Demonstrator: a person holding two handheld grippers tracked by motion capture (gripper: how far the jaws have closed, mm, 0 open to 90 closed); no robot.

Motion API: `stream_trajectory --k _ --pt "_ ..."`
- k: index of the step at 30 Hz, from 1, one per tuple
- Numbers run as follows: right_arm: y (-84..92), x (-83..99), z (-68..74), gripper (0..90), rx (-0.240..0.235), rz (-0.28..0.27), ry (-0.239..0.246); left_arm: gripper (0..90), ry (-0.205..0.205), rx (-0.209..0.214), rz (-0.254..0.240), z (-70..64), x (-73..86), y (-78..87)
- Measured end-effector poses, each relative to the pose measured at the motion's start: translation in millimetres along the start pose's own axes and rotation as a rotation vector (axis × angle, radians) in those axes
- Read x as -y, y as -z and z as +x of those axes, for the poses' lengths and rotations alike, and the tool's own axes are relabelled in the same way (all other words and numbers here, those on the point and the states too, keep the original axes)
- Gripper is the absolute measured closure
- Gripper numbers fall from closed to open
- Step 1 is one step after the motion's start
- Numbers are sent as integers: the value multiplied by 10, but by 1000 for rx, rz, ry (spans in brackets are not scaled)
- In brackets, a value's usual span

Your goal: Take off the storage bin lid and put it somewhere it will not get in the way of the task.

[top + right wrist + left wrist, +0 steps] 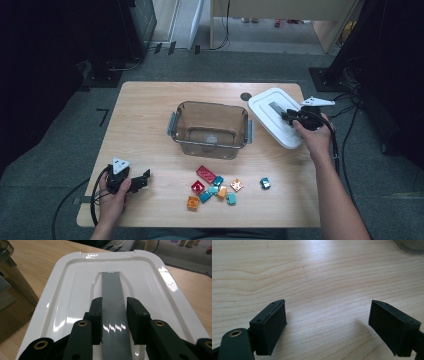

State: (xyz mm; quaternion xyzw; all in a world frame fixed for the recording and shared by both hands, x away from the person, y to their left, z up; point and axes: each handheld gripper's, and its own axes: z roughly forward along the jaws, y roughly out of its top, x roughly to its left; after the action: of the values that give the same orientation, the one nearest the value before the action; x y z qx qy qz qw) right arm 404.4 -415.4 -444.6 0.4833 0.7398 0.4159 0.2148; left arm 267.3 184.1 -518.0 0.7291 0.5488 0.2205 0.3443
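A white lid (272, 107) with a grey handle strip (111, 287) lies at the table's right, beside a clear brown tub (181, 122). My right gripper (286, 116) reaches over it, and its jaws sit snug against both sides of the grey strip, shut on it (114, 315). Low on the table's left edge, my left gripper (145, 178) rests in the hand. Its jaws stand wide apart over bare wood with nothing between them (328, 325). Several small blocks lie in front of the tub: a red one (205, 173), an orange one (193, 202) and a teal one (265, 183).
The tub has grey side latches (172, 125) and stands mid-table, close to the lid's left edge (10, 297). A dark round spot (245, 96) marks the wood behind it. Cables trail off both grippers. Dark floor and furniture legs surround the wooden table (145, 110).
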Motion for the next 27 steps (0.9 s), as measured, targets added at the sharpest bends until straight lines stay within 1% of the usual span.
stream_trajectory --k 4,8,11,14,19,27 --pt "-48 74 13 683 -3 16 -5 146 -1 0 2 1 0 1" --pt "-77 149 19 683 -7 18 -17 145 -1 1 1 2 0 1" --pt "-85 208 25 683 -9 29 -20 145 -1 1 1 3 0 1" --pt "-76 263 35 683 -10 27 -24 145 -1 0 1 2 0 1" --pt "-74 351 59 683 -4 44 -15 145 -2 0 2 1 0 1" --pt "-95 494 71 683 6 61 -34 145 -1 1 2 2 0 1"
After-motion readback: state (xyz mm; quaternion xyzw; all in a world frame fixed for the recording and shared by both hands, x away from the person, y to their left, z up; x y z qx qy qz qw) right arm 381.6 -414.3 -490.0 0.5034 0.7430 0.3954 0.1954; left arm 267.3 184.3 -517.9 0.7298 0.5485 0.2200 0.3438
